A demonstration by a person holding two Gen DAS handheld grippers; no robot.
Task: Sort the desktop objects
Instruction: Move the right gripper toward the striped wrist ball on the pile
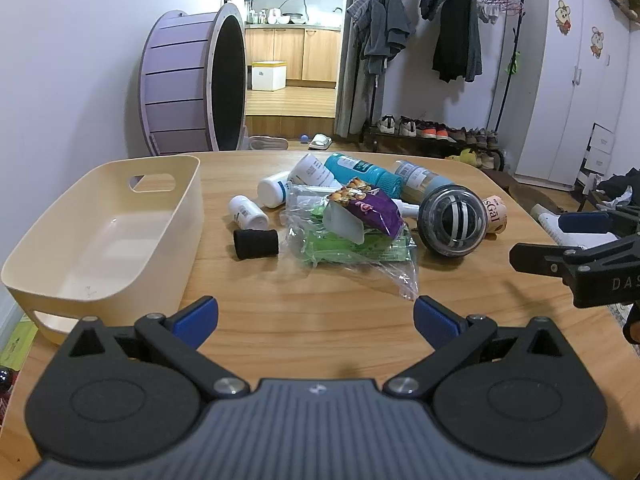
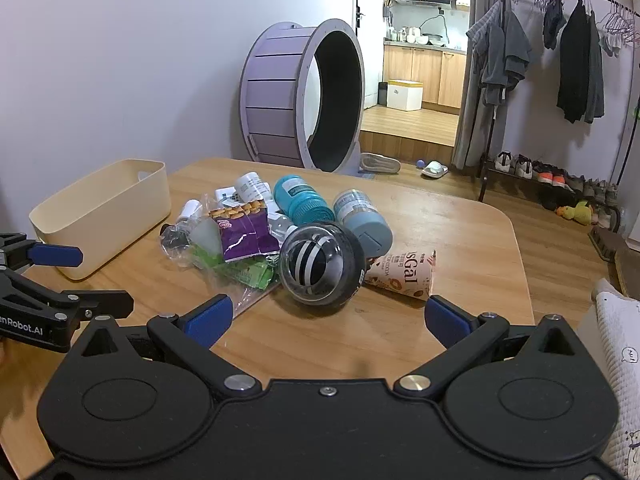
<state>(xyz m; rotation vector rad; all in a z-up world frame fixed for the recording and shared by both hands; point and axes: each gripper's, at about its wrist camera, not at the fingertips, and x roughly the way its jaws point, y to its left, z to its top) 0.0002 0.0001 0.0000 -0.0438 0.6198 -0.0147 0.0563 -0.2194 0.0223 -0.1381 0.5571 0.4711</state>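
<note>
Both black grippers with blue pads, left gripper (image 1: 316,322) and right gripper (image 2: 326,318), hang wide apart and hold nothing. Sorting has not begun, I think: the cream plastic bin (image 1: 188,216) is bare. Next, pick one loose thing, maybe the black striped ball (image 2: 318,266). Items under the crinkly clear bag (image 1: 352,256) are hard to see.

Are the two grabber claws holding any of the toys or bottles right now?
No. The left gripper and right gripper are both open and empty, apart from the pile on the table.
</note>
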